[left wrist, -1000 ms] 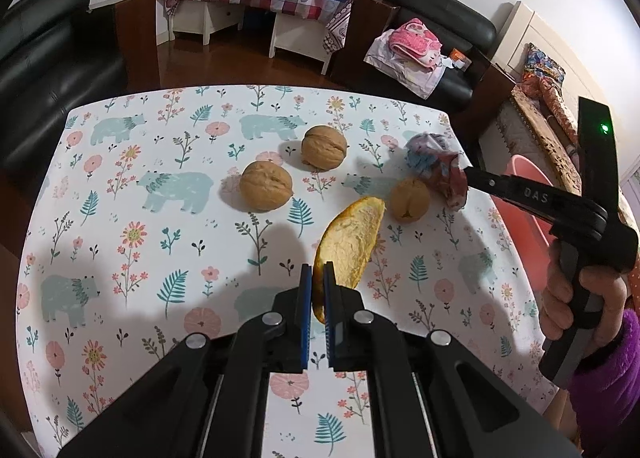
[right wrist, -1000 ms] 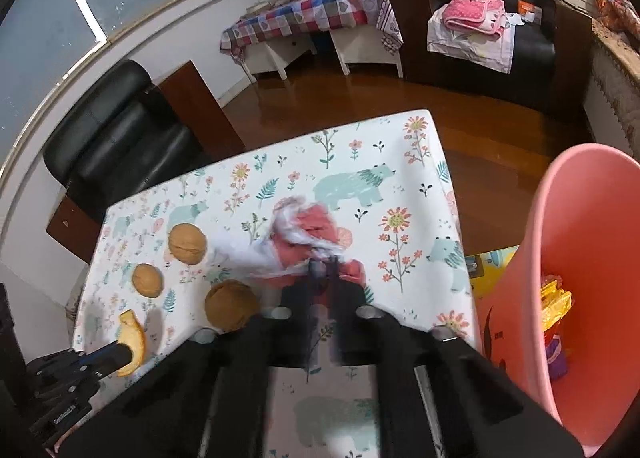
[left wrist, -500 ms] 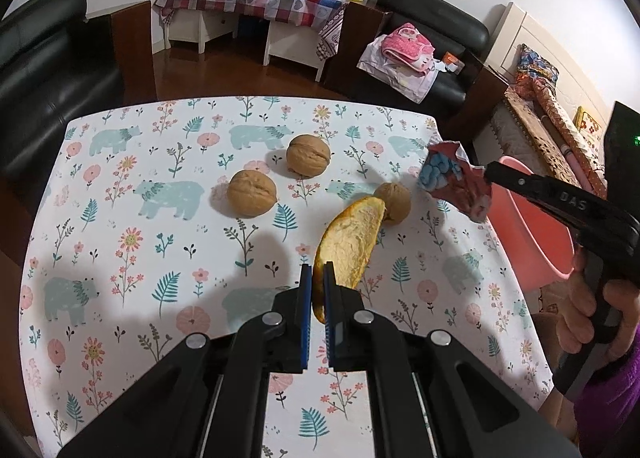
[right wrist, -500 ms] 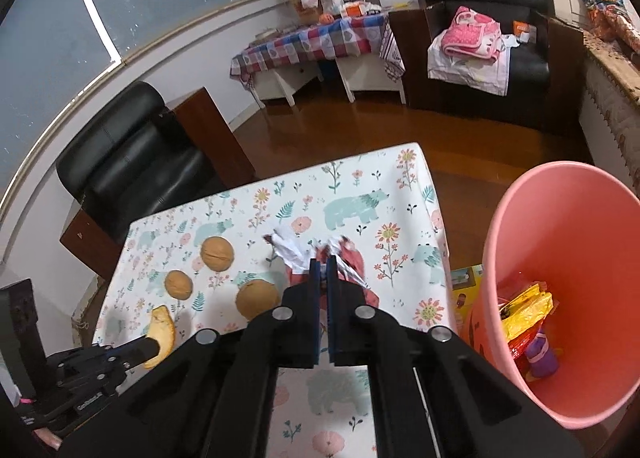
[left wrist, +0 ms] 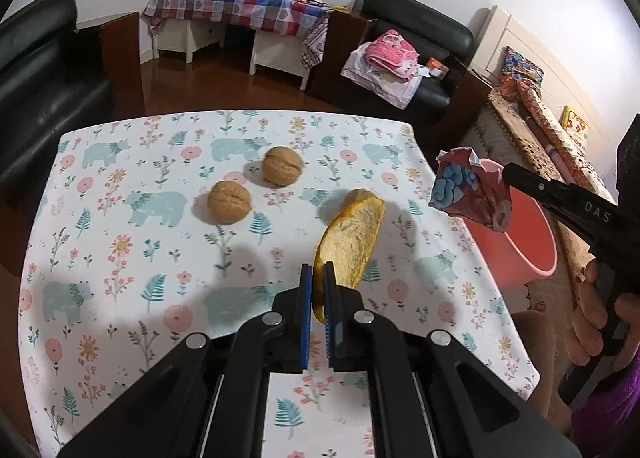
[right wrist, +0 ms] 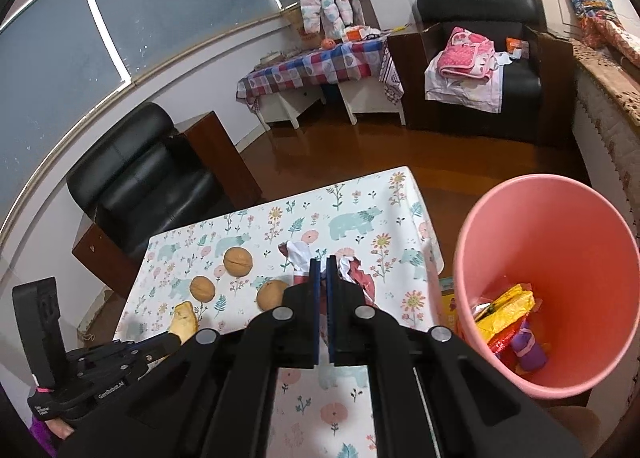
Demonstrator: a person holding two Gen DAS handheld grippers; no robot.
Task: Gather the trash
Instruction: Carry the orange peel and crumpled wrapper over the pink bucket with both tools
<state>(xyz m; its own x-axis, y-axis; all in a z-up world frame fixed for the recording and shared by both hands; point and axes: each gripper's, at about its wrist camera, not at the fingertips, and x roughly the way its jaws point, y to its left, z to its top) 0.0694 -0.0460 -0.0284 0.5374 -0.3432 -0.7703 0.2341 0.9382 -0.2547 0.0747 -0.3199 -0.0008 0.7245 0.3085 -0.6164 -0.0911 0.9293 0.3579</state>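
Note:
My left gripper [left wrist: 316, 274] is shut on a yellow peel [left wrist: 352, 242] and holds it above the floral tablecloth [left wrist: 120, 225]. My right gripper [right wrist: 323, 264] is shut on a crumpled red and blue wrapper [right wrist: 356, 274]; in the left wrist view the wrapper [left wrist: 472, 193] hangs in the air past the table's right edge, near the pink bin [left wrist: 516, 234]. The pink bin [right wrist: 560, 250] stands on the floor to the right of the table and holds yellow and red wrappers [right wrist: 508, 314]. The left gripper [right wrist: 168, 342] with the peel [right wrist: 184, 320] also shows in the right wrist view.
Three walnuts [left wrist: 229, 201] [left wrist: 282, 166] [left wrist: 358, 195] lie on the table, the third partly behind the peel. Black armchairs [right wrist: 140, 177], a checkered side table [left wrist: 240, 13] and a wooden floor surround the table.
Both grippers have risen. The right gripper has carried the wrapper to the right, off the table toward the pink bin. The left gripper has lifted the peel slightly.

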